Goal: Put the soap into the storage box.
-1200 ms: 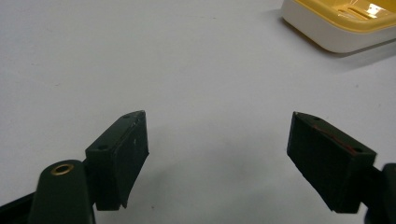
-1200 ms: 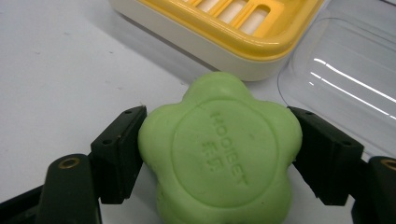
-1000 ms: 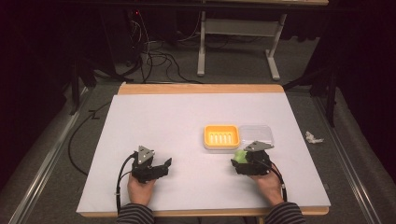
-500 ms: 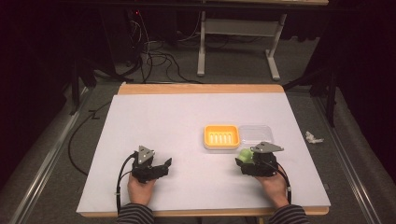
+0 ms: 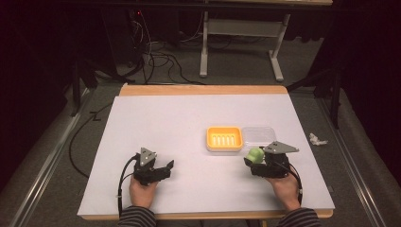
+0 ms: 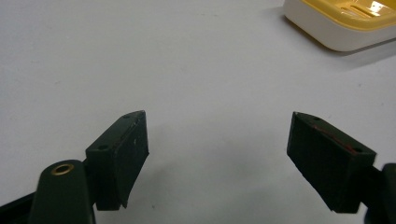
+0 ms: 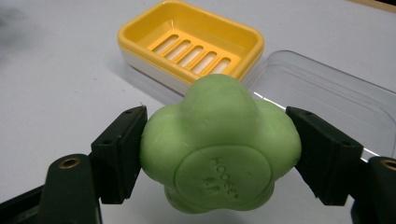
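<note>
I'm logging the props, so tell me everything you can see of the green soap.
The green soap is a matte, waxy-looking flower-shaped bar with rounded lobes and a round stamped disc with faint raised lettering facing the camera. The right gripper clamps it on two opposite sides, near the yellow soap dish.

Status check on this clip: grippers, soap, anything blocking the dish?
Right gripper shut on green soap. Left gripper open, empty, resting on table. Yellow soap dish empty, path clear; clear lid beside it.
</note>
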The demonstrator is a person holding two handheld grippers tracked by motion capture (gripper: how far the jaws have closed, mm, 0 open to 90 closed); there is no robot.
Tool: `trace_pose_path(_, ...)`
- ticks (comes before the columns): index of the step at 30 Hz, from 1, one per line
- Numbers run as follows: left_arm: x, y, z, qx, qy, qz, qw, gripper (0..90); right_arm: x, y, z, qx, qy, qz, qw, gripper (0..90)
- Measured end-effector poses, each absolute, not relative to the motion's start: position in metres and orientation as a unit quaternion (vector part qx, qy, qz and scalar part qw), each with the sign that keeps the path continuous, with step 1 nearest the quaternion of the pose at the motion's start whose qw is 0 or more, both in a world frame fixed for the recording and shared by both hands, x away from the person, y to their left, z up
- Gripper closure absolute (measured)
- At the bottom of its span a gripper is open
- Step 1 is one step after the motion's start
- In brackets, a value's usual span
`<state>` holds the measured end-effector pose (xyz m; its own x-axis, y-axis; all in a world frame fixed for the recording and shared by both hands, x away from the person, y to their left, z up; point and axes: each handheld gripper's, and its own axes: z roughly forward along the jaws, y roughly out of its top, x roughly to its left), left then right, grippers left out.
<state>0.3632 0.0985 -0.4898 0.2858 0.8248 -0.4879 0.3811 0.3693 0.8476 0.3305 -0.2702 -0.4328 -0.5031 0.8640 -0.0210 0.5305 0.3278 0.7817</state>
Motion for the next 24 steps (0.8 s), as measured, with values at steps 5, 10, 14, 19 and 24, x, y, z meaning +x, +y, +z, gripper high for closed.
trace_pose_path(5,0.363,0.098,-0.49,0.528,0.569,0.184,0.603,21.0,0.331,-0.274,-0.422,0.441,0.781,0.38,0.228,25.0)
trace_pose_path(10,0.363,0.098,-0.49,0.529,0.567,0.186,0.603,21.0,0.335,-0.277,-0.412,0.438,0.777,0.394,0.224,25.0)
trace_pose_path(14,0.363,0.098,-0.49,0.53,0.567,0.185,0.603,21.0,0.339,-0.277,-0.407,0.438,0.776,0.398,0.216,25.0)
trace_pose_path(19,0.363,0.098,-0.49,0.529,0.567,0.187,0.603,21.0,0.344,-0.275,-0.4,0.436,0.776,0.404,0.212,25.0)
trace_pose_path(24,0.363,0.098,-0.49,0.529,0.568,0.186,0.603,21.0,0.35,-0.273,-0.394,0.431,0.775,0.413,0.209,25.0)
